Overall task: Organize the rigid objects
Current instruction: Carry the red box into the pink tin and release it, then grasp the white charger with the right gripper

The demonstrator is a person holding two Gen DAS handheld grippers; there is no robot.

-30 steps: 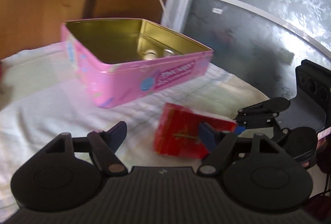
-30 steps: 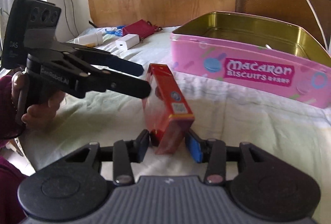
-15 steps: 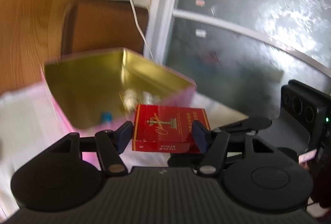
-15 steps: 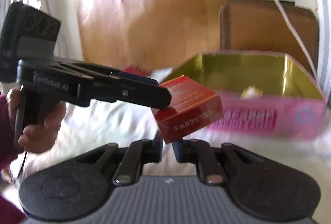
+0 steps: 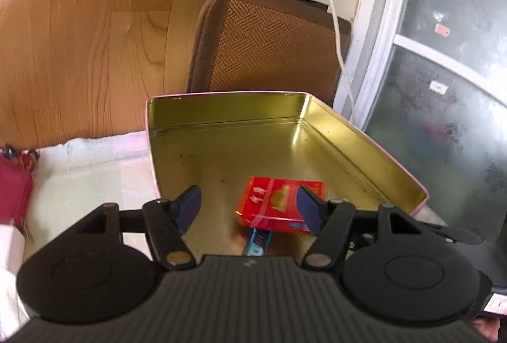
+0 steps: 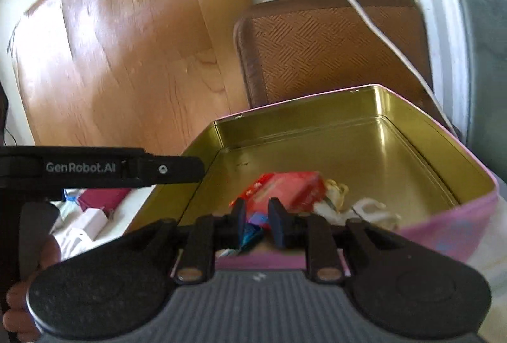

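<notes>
I see a wooden panel (image 5: 95, 35), a brown woven chair back (image 5: 269, 48), a frosted window (image 5: 443, 73), and a white cable (image 5: 332, 19) hanging from the wall.

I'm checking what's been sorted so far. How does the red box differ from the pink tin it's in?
The red box is small and closed; the pink tin is much larger and open, with no lid on it. The box is red on the faces that show; the tin is pink outside and gold inside. The box lies tilted on other items; the tin sits flat. Both are rigid and rectangular.
</notes>
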